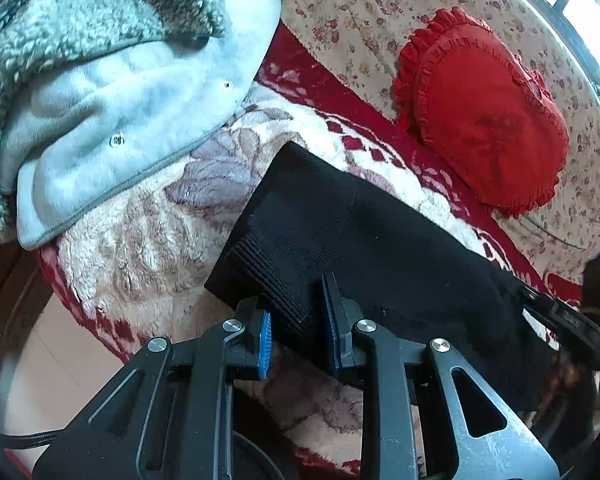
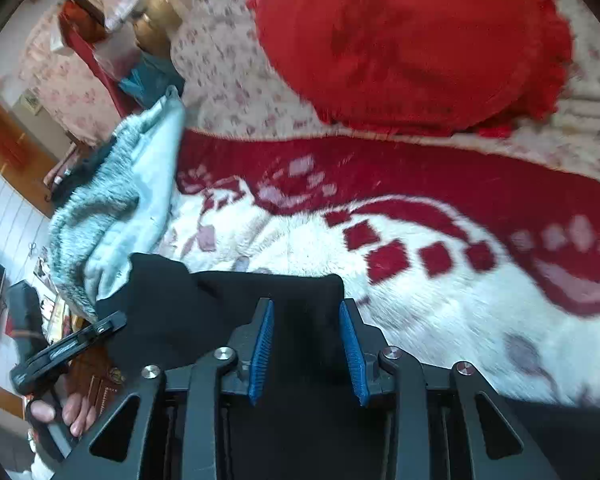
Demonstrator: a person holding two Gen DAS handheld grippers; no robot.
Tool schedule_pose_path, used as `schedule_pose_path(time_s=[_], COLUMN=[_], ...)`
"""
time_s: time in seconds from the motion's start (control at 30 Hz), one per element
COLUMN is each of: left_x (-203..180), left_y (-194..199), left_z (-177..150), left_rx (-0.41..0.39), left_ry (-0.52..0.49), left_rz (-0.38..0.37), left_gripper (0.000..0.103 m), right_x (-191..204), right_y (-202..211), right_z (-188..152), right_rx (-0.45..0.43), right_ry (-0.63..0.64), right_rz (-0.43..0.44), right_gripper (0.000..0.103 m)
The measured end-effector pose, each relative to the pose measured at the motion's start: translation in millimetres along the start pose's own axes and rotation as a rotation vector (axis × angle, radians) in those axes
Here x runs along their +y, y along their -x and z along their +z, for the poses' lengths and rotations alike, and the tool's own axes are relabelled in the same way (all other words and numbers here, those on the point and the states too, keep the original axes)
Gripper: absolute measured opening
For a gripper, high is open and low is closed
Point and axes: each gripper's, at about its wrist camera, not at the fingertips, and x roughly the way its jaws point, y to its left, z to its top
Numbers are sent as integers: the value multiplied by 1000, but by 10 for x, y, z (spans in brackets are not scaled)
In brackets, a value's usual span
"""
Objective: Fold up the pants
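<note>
While black knit pants (image 1: 340, 240) with ribbed cuff lie across plush cream-and-red floral blanket (image 1: 148, 240), pale grey fleece jacket (image 1: 120, 92) with snap studs sits just beside – shaggy lining showing. Red frilled heart-shaped cushion (image 1: 484, 120) rests on flowered cotton bedsheet (image 1: 380, 12) beyond. Left gripper (image 1: 296, 328): blue pads part-way apart, ribbed cuff between them, whether pinched cannot tell. Right gripper (image 2: 306, 344): jaws apart over black fabric – grip unclear.

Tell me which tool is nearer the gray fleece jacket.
Left. The left tool holds the pants at the ribbed end, beside the jacket. The right tool holds the pants' other end, farther away.
</note>
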Motion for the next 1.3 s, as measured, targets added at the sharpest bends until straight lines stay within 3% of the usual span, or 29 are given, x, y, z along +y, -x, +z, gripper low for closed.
schedule_pose_path(time_s=[0.03,0.17,0.27,0.33,0.43,0.57,0.67,0.83,1.0,1.07,1.1,1.23,1.3], left_x=[12,-9,-56,-28,103,108,76,2,5,71,114,271,291], left_y=[-13,-58,-105,-145,-167,-55,59,203,25,7,29,239,327], left_z=[2,146,213,149,61,44,10,7,87,90,85,112,140], left_rx=[1,-9,-13,-5,11,9,1,-30,12,39,36,-31,-51], left_ry=[2,-9,-27,-41,-20,-27,-63,-92,-99,-88,-79,-52,-44], left_rz=[-1,1,10,24,2,-6,3,16,61,53,47,122,115], left_gripper=[20,20,20,21,21,21,21,24,25,29,36,37,37], right_x=[-2,48,3,-106,-146,-21,250,774,913,966,971,863,795], right_y=[-33,73,69,5,-18,228,377,138,-474,-408,-357,-72,2], right_z=[6,113,141,133,111,129,119,10,-237,-304,-311,-252,-190], right_rx=[-1,-56,-82,-74,-43,-110,-134,-61,90,90,96,34,11], right_ry=[10,43,42,2,-1,-5,76,241,250,279,284,273,244], right_rz=[-10,-36,-132,-151,-123,-107,-55,11,-10,18,36,-6,-2], right_gripper=[12,8,5,1,1,1,2,3,3,3,3,5,6])
